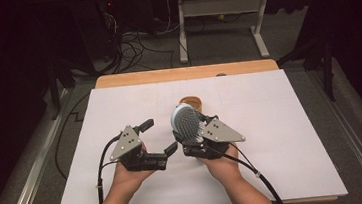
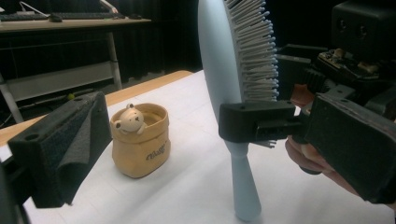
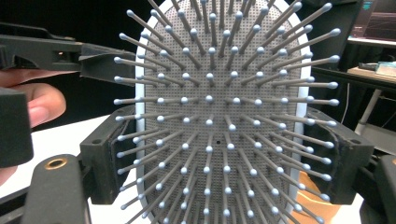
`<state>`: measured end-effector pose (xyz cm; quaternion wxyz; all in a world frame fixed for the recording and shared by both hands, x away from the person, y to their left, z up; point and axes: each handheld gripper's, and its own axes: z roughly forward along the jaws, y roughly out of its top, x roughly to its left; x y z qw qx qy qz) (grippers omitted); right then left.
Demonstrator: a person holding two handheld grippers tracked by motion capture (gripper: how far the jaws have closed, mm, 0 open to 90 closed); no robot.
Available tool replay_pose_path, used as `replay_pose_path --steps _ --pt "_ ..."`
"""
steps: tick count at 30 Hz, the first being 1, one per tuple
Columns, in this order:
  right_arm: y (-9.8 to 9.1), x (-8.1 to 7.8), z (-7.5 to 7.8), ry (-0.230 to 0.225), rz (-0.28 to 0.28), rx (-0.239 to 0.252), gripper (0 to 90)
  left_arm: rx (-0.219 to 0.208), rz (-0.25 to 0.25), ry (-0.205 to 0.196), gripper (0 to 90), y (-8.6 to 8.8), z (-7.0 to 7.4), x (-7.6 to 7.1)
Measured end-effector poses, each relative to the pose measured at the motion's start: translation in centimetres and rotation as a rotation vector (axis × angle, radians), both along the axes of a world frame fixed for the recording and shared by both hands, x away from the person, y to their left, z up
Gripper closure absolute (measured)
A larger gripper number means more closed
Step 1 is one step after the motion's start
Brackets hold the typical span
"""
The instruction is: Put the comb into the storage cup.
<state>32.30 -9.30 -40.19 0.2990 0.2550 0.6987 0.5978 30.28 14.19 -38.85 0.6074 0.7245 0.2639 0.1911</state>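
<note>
Right gripper (image 1: 191, 131) clamping upright pale-blue oval plastic hairbrush (image 1: 186, 121), left gripper (image 1: 160, 136) gaping beside it on white table (image 1: 283, 137)

1. On the table (image 1: 296, 171), the hairbrush (image 1: 187, 123) stands upright near the middle, bristles facing the near edge, handle down.
2. The right gripper (image 1: 191, 142) sits just before it, one jaw on each side of the brush's head.
3. The left gripper (image 1: 160, 136) is left of the brush, close beside the right one, jaws apart around bare table.
4. Behind the brush, toward the far edge, stands the small pouch (image 1: 191, 102).
5. In the pouch sits a little bear (image 2: 129, 119).
</note>
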Motion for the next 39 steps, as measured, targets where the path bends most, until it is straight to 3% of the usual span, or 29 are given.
replay_pose_path --steps 18,33,39 --pt "0.4 -0.1 0.1 -0.011 0.016 -0.008 20.7 -0.007 -0.016 -0.024 2.2 -0.7 2.0 0.1" --pt "1.0 -0.4 -0.1 -0.011 0.031 -0.013 20.7 -0.015 -0.034 0.014 5.4 -1.8 2.2 1.0" --pt "1.2 -0.5 -0.2 -0.01 0.038 -0.013 20.7 -0.019 -0.06 0.037 14.4 -2.0 2.2 1.2"
